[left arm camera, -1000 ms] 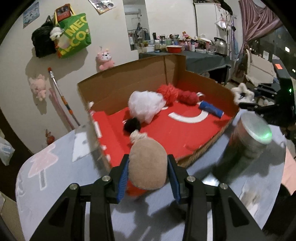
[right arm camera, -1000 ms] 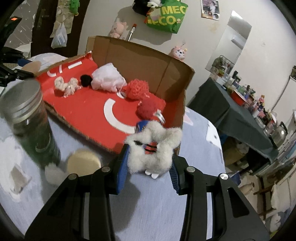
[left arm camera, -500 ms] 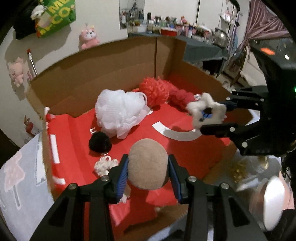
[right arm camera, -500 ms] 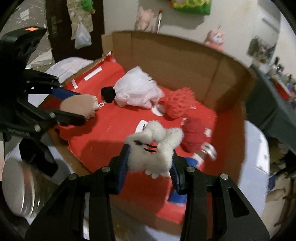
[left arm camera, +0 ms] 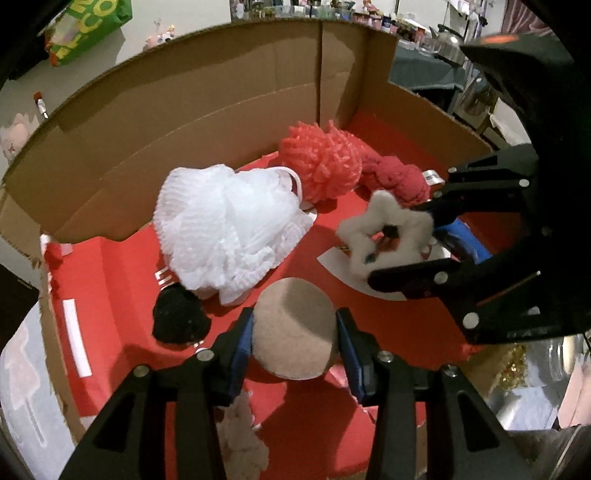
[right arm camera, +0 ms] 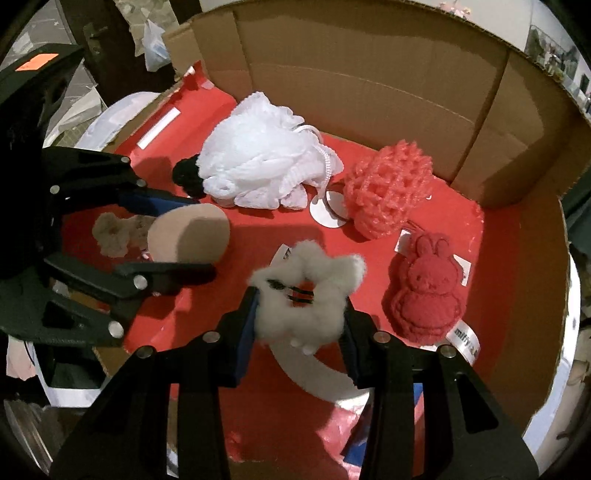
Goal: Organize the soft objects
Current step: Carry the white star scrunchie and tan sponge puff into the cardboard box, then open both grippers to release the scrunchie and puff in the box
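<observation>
My left gripper point(left arm camera: 295, 341) is shut on a beige oval sponge point(left arm camera: 295, 330) and hangs over the red floor of an open cardboard box point(left arm camera: 207, 85). The right gripper point(right arm camera: 301, 317) is shut on a fluffy white ring-shaped toy point(right arm camera: 306, 288), also above the box floor. Each gripper shows in the other's view: the sponge point(right arm camera: 188, 236) at the left, the white toy point(left arm camera: 384, 230) at the right. Inside the box lie a white mesh pouf point(right arm camera: 258, 170), a coral mesh pouf point(right arm camera: 388, 195), a red bunny sponge point(right arm camera: 424, 284), a black pompom point(left arm camera: 179, 319) and a small cream fluffy piece point(right arm camera: 112, 234).
The box point(right arm camera: 369, 70) has tall walls at the back and right, and a low front edge. A blue object point(left arm camera: 465, 240) lies behind the right gripper's fingers. A glass jar point(left arm camera: 546, 369) with gold contents stands outside the box at the lower right. A green bag point(left arm camera: 88, 26) hangs on the wall.
Both grippers have moved from outside the box's front edge to above its red floor, tilting downward, each still holding its object. The metal-lidded jar has dropped out of the middle of both views.
</observation>
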Action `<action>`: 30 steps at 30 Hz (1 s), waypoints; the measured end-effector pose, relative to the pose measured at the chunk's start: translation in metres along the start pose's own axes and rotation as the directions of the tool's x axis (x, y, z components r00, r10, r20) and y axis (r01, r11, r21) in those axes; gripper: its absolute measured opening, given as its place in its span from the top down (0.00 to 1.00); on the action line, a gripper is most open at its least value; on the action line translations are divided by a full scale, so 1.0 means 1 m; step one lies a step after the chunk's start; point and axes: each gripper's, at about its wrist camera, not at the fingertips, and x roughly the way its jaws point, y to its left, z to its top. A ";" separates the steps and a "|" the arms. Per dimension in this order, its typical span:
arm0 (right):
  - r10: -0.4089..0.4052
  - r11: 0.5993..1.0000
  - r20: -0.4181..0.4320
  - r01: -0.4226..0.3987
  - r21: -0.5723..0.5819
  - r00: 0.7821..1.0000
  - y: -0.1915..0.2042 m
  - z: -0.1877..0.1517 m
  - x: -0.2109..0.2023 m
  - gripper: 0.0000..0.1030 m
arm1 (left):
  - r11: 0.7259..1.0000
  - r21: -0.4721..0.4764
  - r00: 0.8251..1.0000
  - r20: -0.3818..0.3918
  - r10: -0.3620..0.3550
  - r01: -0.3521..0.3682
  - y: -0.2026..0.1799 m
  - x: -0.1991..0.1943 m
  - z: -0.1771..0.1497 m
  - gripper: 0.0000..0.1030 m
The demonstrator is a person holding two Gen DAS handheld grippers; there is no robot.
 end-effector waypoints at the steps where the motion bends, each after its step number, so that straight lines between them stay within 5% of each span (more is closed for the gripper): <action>1: -0.004 1.000 -0.006 0.004 0.006 1.000 -0.001 0.001 0.002 0.62 | 1.000 0.001 1.000 -0.004 0.004 -0.004 0.000 0.002 0.001 0.56; 17: -0.018 0.999 -0.052 0.020 0.047 0.999 -0.001 0.007 0.016 0.61 | 0.999 -0.039 0.999 -0.038 0.020 -0.022 0.021 0.015 0.008 0.47; 30: -0.057 0.998 -0.045 0.058 0.029 0.997 0.007 0.012 0.014 0.50 | 0.999 -0.006 0.999 -0.016 0.042 -0.043 0.009 0.014 0.006 0.39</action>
